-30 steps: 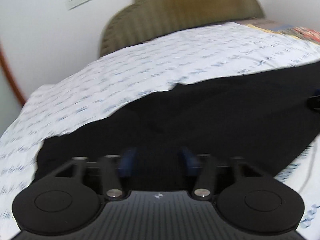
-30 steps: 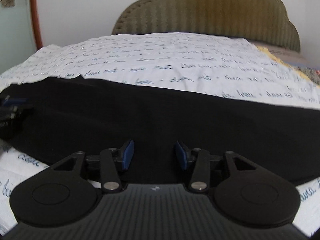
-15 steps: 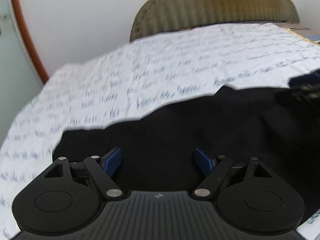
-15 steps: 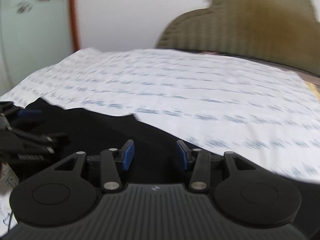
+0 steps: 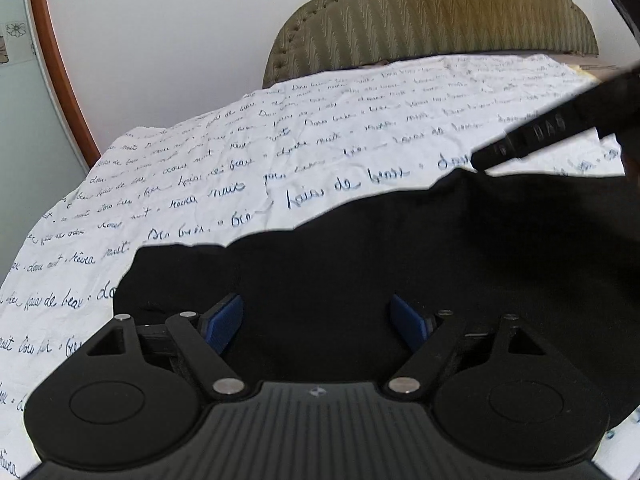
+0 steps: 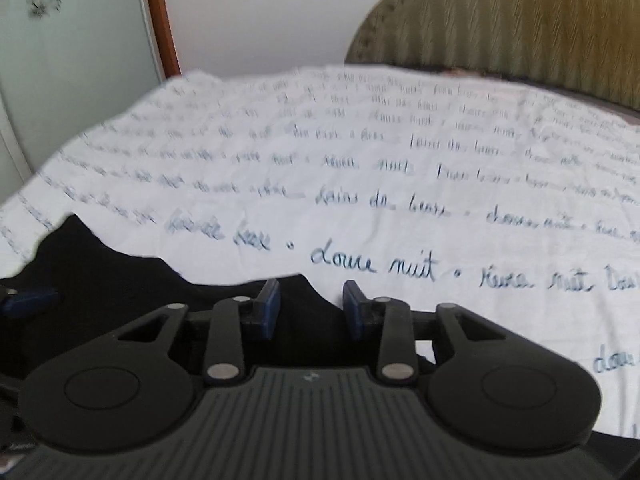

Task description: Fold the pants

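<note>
Left gripper (image 5: 316, 322) hangs wide apart over the black pants (image 5: 400, 264) on the bedsheet (image 5: 240, 168), cloth running up toward one o'clock. Right gripper (image 6: 311, 307): jaws just narrowing, a peak of hem between them, not pinched. A second ago pants filled its view; now mostly sheet, with the left gripper's blue pad at nine o'clock.

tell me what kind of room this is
Most likely a bedroom: black pants lie on a bed covered by a white sheet printed with blue handwriting, with a padded olive-brown fabric headboard against the white wall.
</note>
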Demonstrator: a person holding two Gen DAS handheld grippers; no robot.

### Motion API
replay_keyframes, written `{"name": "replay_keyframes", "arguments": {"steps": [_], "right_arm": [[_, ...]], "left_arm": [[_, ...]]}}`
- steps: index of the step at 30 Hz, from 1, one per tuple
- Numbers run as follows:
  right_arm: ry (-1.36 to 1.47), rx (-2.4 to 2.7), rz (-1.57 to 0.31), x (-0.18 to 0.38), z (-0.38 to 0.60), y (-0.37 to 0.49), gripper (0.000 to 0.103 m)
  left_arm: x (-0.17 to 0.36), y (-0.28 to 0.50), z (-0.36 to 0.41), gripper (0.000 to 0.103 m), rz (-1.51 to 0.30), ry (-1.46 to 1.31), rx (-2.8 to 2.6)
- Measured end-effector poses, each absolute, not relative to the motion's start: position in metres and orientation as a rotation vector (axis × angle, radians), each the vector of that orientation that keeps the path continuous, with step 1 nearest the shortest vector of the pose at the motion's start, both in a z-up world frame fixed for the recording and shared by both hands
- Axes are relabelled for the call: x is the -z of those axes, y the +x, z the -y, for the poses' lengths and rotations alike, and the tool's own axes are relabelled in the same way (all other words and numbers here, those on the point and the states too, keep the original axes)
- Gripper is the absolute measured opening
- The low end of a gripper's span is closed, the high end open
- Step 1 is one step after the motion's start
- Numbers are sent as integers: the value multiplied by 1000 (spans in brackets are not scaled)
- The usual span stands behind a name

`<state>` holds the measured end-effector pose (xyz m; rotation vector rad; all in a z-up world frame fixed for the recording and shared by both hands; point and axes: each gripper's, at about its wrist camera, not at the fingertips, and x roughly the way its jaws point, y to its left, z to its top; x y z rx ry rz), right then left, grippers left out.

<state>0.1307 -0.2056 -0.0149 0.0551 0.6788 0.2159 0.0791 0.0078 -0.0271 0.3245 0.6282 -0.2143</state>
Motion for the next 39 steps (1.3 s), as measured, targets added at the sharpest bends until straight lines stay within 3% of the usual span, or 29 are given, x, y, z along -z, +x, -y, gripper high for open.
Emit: {"name": "replay_keyframes", "arguments": {"steps": [6, 12, 16, 20, 25, 30, 33, 39], "right_arm": [[15, -231, -764, 40, 189, 159, 15], [15, -155, -746, 40, 182, 179, 15], [18, -184, -683, 19, 189, 153, 15], [-26, -258, -727, 23, 179, 148, 15], [-75, -197, -752, 46, 164, 174, 14], [-79, -191, -689, 20, 170, 151, 17], [-60, -293, -679, 8, 175, 120, 18], [-123, -295, -769, 43, 164, 127, 20]], "left_arm": [[5, 109, -4, 81, -568, 307, 199], [28, 164, -24, 83, -677, 306, 5], [21, 160, -44, 83, -693, 197, 18], [8, 153, -15, 82, -645, 226, 110], [30, 161, 21, 82, -639, 413, 12], [27, 151, -14, 82, -630, 382, -21], [22, 140, -43, 90, -642, 305, -16], [33, 117, -68, 91, -643, 263, -67]]}}
